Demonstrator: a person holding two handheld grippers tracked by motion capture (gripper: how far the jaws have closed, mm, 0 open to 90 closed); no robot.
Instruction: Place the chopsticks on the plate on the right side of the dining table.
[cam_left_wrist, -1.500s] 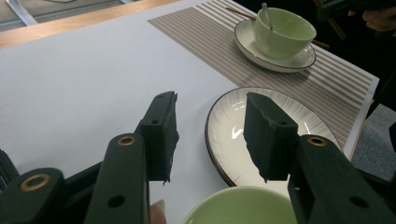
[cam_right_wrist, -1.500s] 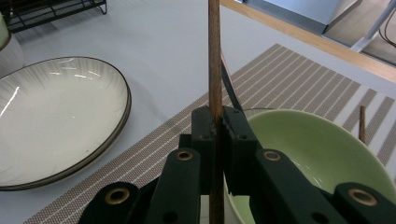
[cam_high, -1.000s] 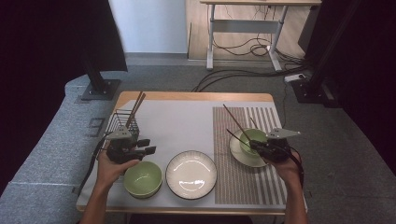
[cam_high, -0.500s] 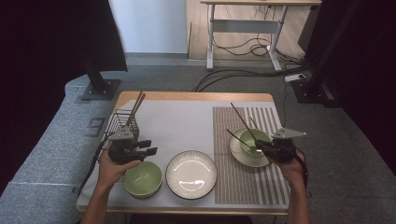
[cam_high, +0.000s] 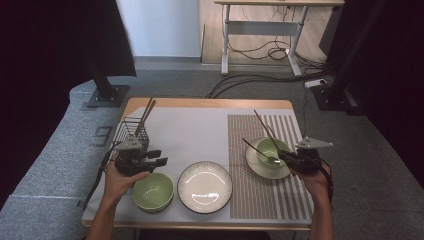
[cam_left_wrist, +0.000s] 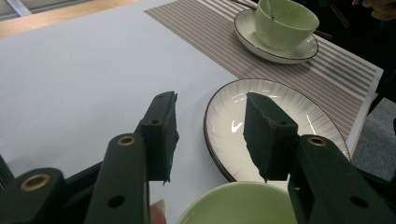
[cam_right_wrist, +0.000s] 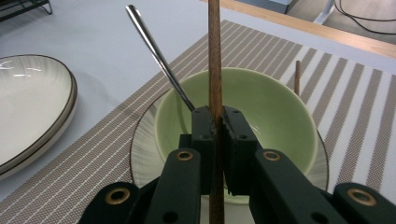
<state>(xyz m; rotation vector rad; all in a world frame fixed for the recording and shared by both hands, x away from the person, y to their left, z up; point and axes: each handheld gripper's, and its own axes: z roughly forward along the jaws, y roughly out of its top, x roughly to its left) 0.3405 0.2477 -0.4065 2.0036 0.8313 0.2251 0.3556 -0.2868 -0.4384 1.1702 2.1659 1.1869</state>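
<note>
The right gripper (cam_right_wrist: 215, 122) had its jaws clamped on a slim brown wooden chopstick (cam_right_wrist: 215, 56), held over the pale green ceramic bowl (cam_right_wrist: 261, 107) that sat on a white saucer (cam_high: 260, 167) on the striped brown placemat (cam_high: 250, 190) near the table's right edge; a thin silver metal spoon (cam_right_wrist: 156, 51) leaned in that bowl. Toward the left front corner, the left gripper (cam_left_wrist: 210, 135) stood wide and empty above a second green bowl (cam_high: 152, 191), beside the white ribbed plate (cam_high: 204, 186).
</note>
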